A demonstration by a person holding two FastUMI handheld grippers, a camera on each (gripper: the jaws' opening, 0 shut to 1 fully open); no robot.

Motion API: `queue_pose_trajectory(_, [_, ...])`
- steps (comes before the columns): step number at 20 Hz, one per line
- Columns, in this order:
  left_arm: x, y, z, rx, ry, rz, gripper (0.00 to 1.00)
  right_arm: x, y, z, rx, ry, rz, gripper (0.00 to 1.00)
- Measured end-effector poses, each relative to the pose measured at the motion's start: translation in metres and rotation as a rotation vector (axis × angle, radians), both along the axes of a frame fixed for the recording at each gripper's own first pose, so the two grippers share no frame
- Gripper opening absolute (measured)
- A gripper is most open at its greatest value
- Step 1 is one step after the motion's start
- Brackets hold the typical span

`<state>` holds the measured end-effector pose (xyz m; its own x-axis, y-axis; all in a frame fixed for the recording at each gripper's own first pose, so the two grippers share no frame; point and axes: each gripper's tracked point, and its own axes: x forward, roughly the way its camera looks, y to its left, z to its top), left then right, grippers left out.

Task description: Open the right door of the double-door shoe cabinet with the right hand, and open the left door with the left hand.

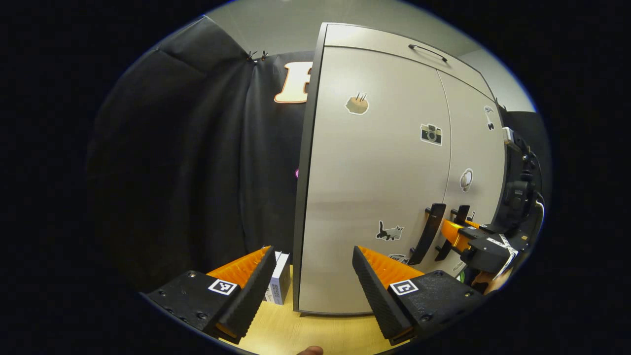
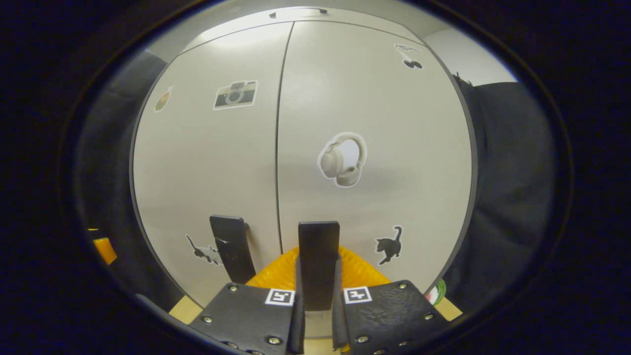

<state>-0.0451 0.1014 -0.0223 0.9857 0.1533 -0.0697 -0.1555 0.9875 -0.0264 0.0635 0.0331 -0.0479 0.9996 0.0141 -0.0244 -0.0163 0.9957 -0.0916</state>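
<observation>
Wooden tabletop [image 1: 305, 330], closed shoe cabinet [image 1: 374, 187], black curtain [image 1: 187, 162]

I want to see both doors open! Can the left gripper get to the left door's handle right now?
Probably yes. The left gripper is open and holds nothing. The left handle stands free ahead, off to one side; the right gripper is clamped on the right handle next to it.

The right door handle [image 2: 318, 256] lower end is hidden between gripper fingers.
</observation>
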Motion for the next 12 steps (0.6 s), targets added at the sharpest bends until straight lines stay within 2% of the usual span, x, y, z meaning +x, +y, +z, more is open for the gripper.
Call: queue_pose_trajectory(12, [-0.022, -0.017, -0.003, 0.010, 0.014, -0.020, 0.97, -0.030, -0.010, -0.003, 0.010, 0.017, 0.078, 0.22])
